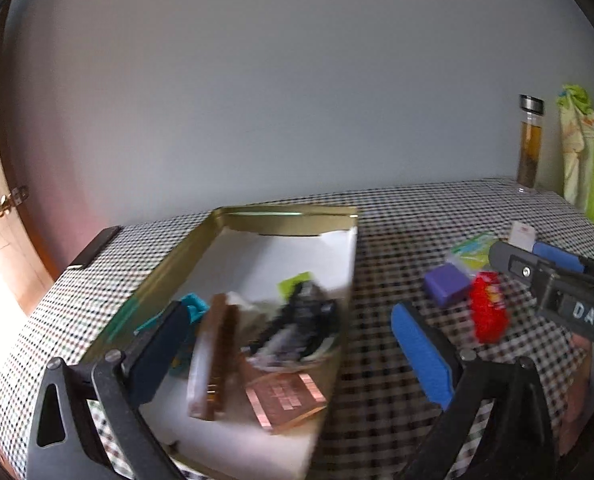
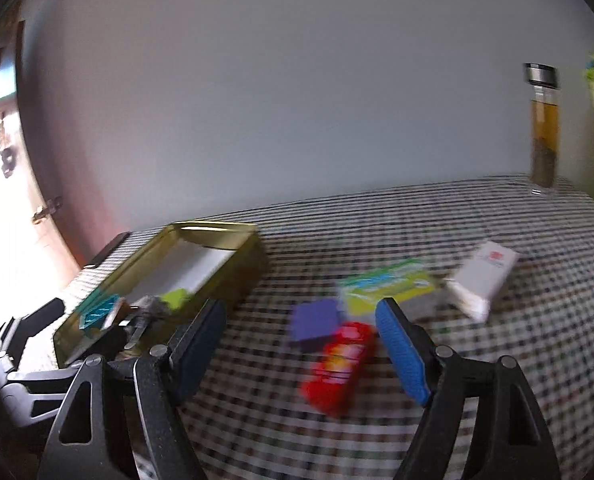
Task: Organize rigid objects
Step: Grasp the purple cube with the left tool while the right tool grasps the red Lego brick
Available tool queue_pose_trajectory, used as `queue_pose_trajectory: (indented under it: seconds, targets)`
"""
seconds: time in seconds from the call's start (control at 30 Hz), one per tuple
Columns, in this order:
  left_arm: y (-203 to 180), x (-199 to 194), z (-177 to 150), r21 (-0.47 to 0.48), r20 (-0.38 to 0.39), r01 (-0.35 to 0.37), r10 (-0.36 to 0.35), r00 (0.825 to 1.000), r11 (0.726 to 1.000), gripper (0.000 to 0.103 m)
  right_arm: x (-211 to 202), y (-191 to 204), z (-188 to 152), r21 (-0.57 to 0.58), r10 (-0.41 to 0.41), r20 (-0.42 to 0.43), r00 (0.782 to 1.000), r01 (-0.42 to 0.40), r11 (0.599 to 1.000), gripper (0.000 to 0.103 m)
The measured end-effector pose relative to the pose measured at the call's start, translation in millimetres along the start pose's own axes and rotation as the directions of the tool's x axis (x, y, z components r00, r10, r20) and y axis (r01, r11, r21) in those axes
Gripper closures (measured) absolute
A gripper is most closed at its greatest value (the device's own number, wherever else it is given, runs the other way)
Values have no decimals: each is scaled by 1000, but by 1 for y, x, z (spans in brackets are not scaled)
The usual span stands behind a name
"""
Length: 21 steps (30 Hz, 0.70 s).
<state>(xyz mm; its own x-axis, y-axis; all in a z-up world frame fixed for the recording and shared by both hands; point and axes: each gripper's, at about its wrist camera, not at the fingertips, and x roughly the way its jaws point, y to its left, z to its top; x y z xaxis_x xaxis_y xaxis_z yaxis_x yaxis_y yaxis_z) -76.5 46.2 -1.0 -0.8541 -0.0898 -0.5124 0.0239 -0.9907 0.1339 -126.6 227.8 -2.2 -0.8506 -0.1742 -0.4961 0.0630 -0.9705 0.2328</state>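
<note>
Both grippers, left (image 1: 289, 344) and right (image 2: 301, 344), hold open, empty fingers. The shallow gold tin tray (image 1: 289, 216) collects sorted pieces; the red packet (image 2: 337, 364) and purple block (image 2: 315, 322) lie on the checked desk (image 2: 477, 360), awaiting collection.

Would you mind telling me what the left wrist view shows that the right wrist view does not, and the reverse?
Only the left wrist view shows the copper-coloured plate lying at the near end of the gold tin, and the right gripper from the side, reaching in over the loose items.

Only the right wrist view shows the white box in full; in the left view the right gripper largely hides it.

Both show the tin, the purple block, the red packet, the green-and-yellow packet, the glass bottle and the checked tablecloth.
</note>
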Motion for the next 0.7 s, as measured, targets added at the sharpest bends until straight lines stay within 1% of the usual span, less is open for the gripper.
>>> queue_pose_trajectory:
  seconds: [0.03,0.13,0.2,0.27,0.33,0.4,0.47,0.6,0.63,0.67,0.7]
  targets:
    - [-6,0,1,11,0,7,-7,1000,1000,1,-2,-10,0,22,-19,-1,1000,19,1000,24]
    - [-23,0,4,44,7,21,-22,1000,999,1,-6,-29,2,69,-42,-2,999,42,997,24]
    - [-27,3,7,52,11,11,-12,1000,999,1,-4,-34,2,83,-46,-16,999,47,995,24]
    - [-28,2,9,42,11,-8,7,1000,999,1,5,-34,-2,73,-28,-54,998,31,997,24]
    - [-23,4,11,23,13,-39,38,999,999,1,18,-23,-7,34,-12,-121,993,16,999,24]
    - [-15,6,10,-3,5,-53,53,999,999,1,26,-13,-9,6,14,-158,987,-13,1000,24]
    - [-9,8,9,-25,-8,-54,54,999,998,1,29,-7,-9,-11,8,-172,985,-10,1000,24]
    - [-10,8,7,-27,-14,-42,42,999,999,1,48,-4,-11,-18,-24,-258,966,20,1000,25]
    - [-13,7,6,-21,-12,-36,35,999,999,1,51,-6,-12,-10,-25,-277,960,24,1000,29]
    - [-16,6,6,-15,-9,-27,27,1000,1000,1,54,-9,-13,-1,-14,-294,956,15,1000,48]
    - [-20,5,5,-5,-8,-14,14,1000,1000,1,57,-9,-14,-1,-9,-307,952,9,1000,74]
